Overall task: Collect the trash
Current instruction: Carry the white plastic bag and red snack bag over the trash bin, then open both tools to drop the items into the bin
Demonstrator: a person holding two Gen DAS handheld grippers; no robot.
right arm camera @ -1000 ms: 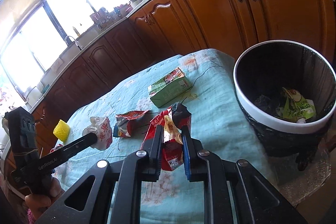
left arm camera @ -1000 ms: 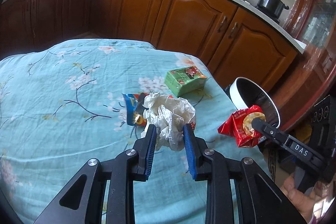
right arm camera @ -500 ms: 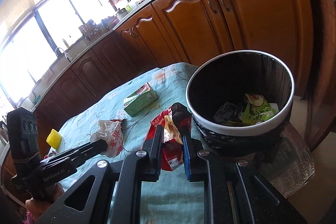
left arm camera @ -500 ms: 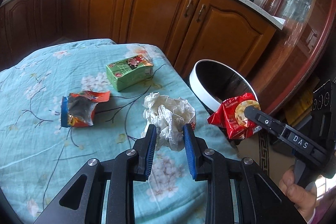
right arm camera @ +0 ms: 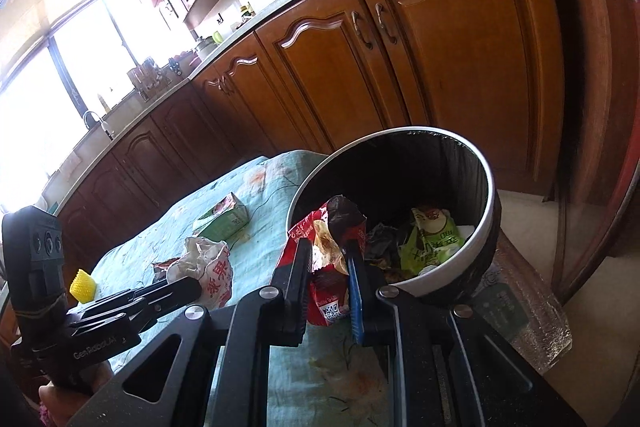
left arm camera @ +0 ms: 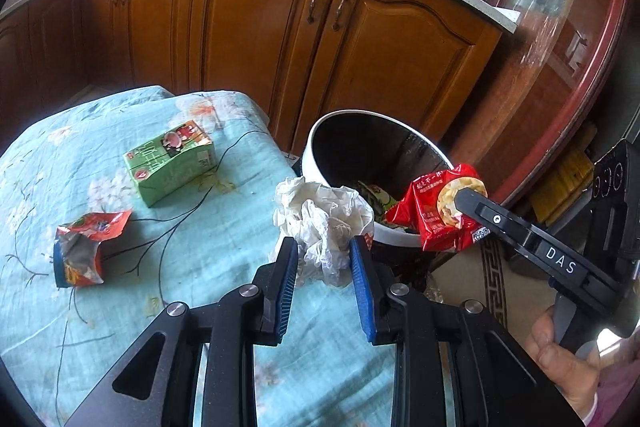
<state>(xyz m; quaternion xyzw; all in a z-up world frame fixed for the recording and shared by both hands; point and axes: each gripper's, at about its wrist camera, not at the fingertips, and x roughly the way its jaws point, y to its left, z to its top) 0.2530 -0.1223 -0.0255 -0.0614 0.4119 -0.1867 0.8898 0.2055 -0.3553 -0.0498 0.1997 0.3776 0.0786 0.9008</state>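
Right gripper [right arm camera: 329, 263], clamped on the wrapper [right arm camera: 326, 291], hangs at the bin [right arm camera: 486, 227] rim, frame centre, nearer than the left gripper [left arm camera: 325, 267] pinching tissue [left arm camera: 320, 223]

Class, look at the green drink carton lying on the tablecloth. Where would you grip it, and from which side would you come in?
Grip the green carton across its narrow width, at mid-length, coming down from above. It lies flat on its broad face on the tablecloth, apart from the orange wrapper, so both long side walls are free and parallel, which suits two flat fingers. Its end faces look wider, a poorer fit.
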